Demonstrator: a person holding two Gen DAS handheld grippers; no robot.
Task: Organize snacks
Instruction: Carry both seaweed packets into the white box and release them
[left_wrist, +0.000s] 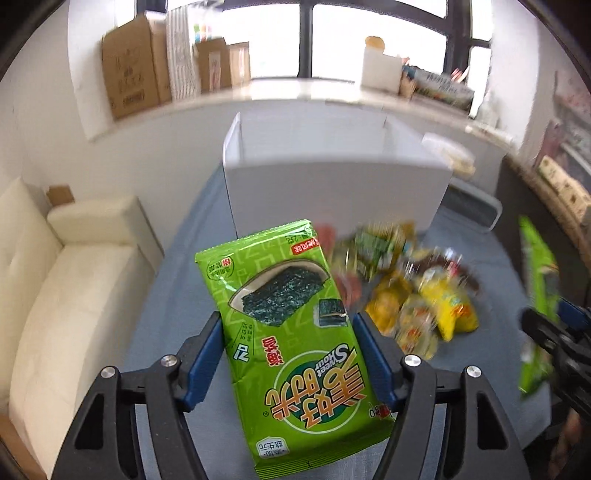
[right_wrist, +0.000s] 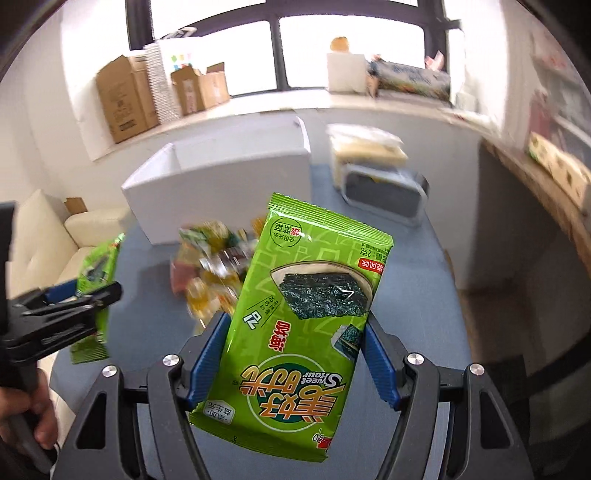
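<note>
My left gripper (left_wrist: 289, 321) is shut on a green seaweed snack packet (left_wrist: 273, 288), its blue pads pressing the packet's two long edges, and holds it above the blue table (left_wrist: 162, 317). My right gripper (right_wrist: 295, 321) grips a second, matching green seaweed packet (right_wrist: 314, 273) the same way. Each gripper also shows in the other's view, with its packet: the right gripper (left_wrist: 554, 332) at the right edge, the left gripper (right_wrist: 74, 299) at the left edge. A blurred pile of mixed snacks (left_wrist: 417, 291) (right_wrist: 210, 266) lies on the table before an open white box (left_wrist: 332, 184) (right_wrist: 221, 184).
A cream sofa (left_wrist: 74, 277) stands left of the table. A grey-and-white container (right_wrist: 384, 192) with a bag on top sits right of the white box. Cardboard boxes (left_wrist: 133, 66) line the window sill. Shelves with goods run along the right wall (right_wrist: 554, 162). A hand (right_wrist: 33, 413) holds the left gripper's handle.
</note>
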